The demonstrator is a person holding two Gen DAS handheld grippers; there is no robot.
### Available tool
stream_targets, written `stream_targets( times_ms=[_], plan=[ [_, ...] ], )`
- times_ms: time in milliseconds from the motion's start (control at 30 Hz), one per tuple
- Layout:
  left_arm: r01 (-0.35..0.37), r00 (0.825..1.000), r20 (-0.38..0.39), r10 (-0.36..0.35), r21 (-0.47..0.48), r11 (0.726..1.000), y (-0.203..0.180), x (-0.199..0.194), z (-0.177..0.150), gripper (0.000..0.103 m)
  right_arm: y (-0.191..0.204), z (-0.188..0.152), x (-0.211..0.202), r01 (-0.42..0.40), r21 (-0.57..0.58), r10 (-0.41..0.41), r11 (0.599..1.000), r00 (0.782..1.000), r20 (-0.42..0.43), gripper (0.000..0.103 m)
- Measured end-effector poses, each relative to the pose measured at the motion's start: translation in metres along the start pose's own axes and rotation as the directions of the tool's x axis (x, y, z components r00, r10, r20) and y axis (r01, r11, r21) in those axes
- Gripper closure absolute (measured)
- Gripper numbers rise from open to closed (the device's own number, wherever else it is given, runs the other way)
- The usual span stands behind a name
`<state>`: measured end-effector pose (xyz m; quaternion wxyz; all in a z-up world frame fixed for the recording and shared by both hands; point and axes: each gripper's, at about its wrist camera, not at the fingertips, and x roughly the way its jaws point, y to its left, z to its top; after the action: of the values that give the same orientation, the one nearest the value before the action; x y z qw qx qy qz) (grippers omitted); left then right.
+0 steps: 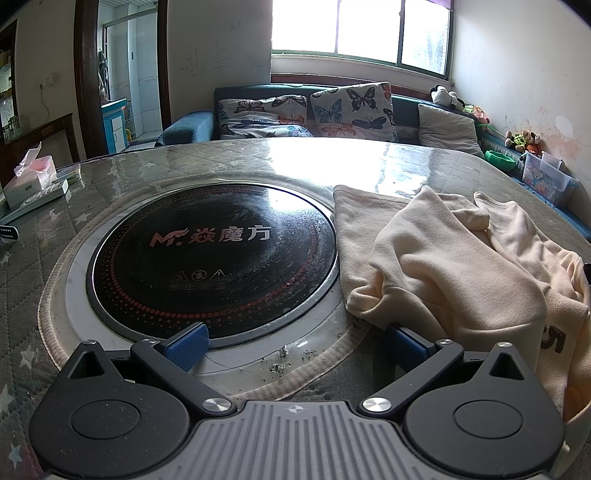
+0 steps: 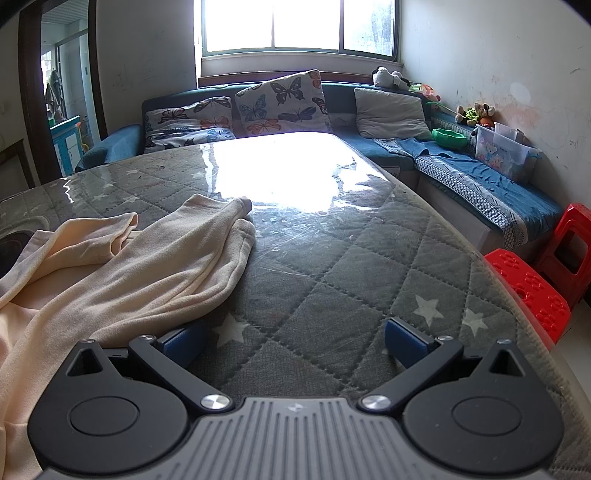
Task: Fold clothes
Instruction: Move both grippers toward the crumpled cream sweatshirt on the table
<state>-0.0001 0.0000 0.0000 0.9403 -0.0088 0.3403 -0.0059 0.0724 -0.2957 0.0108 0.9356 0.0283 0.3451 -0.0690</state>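
Both sets of jaws stand wide apart with nothing between them. My left gripper [image 1: 295,341] sits low over the near rim of the round induction hob [image 1: 214,258] set into the table, its right blue pad just beside the edge of the cream sweatshirt [image 1: 454,266]. My right gripper [image 2: 293,338] hovers over bare quilted cover, its left pad close against the same garment's hem.

The sweatshirt lies crumpled between the two grippers: sleeves crossed and bunched, body rucked up, one flat panel spread toward the hob and slightly overlapping its rim. I judge the folding barely begun; nothing is smoothed or squared, so the garment must first be spread flat, then the sleeves and body folded.

The table [image 2: 332,258] wears a grey star-patterned quilt under a clear, scratched sheet that glares under the window [image 2: 295,26]. Beyond it runs a blue corner sofa [image 2: 480,177] with butterfly cushions [image 2: 280,103]. Red plastic stools [image 2: 535,284] stand at the right; a tissue box [image 1: 33,173] sits far left.
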Motion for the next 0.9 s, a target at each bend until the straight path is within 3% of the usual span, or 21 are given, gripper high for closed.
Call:
stream_targets(
  times_ms=[900],
  plan=[
    [-0.018,1.000,-0.011,0.018,-0.004,1.000,-0.005,-0.006,0.001,0.000,0.000,0.001,-0.009,-0.012,0.027,0.012,1.000,1.000,0.003,0.000]
  ],
)
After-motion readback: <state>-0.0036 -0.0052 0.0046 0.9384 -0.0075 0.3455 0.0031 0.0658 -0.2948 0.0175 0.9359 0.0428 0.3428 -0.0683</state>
